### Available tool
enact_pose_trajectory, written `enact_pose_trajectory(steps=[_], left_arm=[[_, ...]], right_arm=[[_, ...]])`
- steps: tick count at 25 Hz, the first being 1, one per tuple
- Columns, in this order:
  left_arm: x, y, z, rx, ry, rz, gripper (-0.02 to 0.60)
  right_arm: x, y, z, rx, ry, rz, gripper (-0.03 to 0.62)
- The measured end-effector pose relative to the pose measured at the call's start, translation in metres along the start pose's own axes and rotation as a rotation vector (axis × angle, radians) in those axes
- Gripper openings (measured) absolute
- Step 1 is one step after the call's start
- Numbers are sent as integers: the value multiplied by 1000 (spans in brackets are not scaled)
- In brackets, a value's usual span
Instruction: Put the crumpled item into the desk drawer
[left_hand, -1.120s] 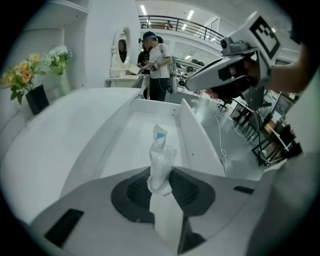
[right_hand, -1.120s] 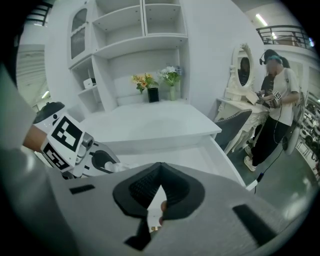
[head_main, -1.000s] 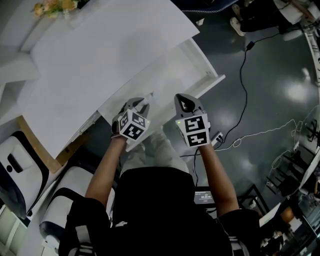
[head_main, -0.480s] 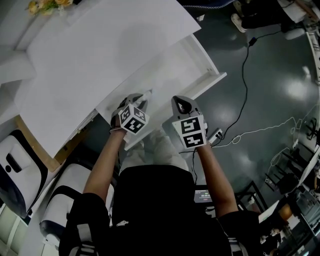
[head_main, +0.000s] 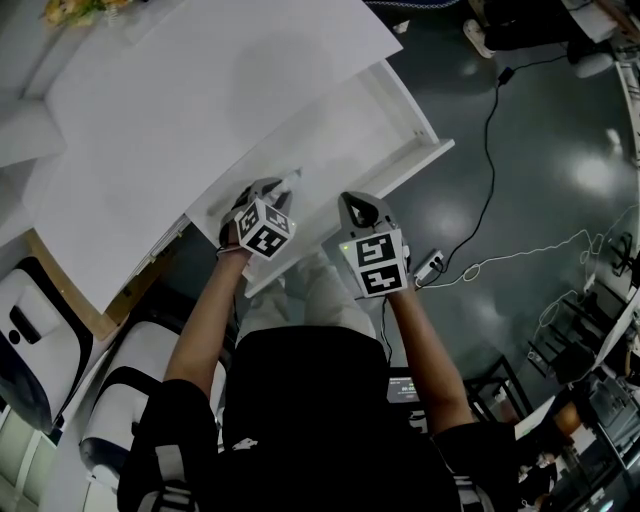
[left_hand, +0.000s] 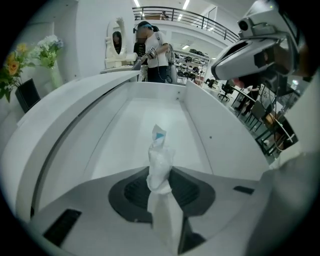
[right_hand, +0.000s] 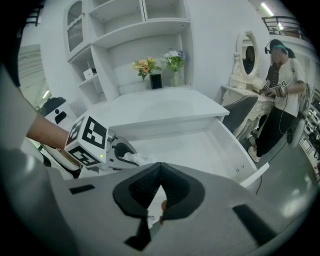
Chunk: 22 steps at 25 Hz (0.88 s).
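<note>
Since we've got the crumpled paper (left_hand: 160, 162) pinched tight in the left gripper (left_hand: 161, 192), with most of the wad sticking out past the jaw tips, the step in hand looks like just the drop. The left gripper hangs over the near left part of the open drawer (head_main: 352, 140), just inside its front rail. In the left gripper view we're looking straight along the white drawer floor, and we can't see anything else lying in it.

How we'd do it well:
- Go a bit farther in and lower before letting go. The paper looks light, so a drop from height could let it drift or bounce off the rail.
- Open the jaws all the way. The paper is wedged between the pads and may cling, so a small shake could be needed.
- Stay clear of the desk (head_main: 200, 100) top overhanging the far side.

The right gripper (right_hand: 159, 195) is clenched on nothing, jaws pressed together, and sits just right of the left one at the front rail. Our guess is it's free to push the drawer closed afterwards.
</note>
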<state>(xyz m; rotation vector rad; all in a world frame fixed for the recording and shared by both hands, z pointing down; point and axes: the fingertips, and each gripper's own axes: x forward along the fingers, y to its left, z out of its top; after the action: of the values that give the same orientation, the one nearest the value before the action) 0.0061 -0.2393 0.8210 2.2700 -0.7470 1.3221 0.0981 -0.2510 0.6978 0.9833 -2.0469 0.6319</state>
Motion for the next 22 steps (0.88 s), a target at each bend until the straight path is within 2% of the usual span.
enact_pose_trajectory(steps=[4,11,17,22], left_arm=[[2,4,-1,-1,-4,12,86],[5,6,-2,-18,-1,14,150],[7,11,-7,-49,25,37,273],[4,18,-13,-62,46,72,311]], right_arm=[[2,1,-3,-4,6,2,-6],[2,-4,-6,-6,12,5,-6],[0,-8,-4,-11,7,0,-6],[-1,-8,-5,-11,8,0,-6]])
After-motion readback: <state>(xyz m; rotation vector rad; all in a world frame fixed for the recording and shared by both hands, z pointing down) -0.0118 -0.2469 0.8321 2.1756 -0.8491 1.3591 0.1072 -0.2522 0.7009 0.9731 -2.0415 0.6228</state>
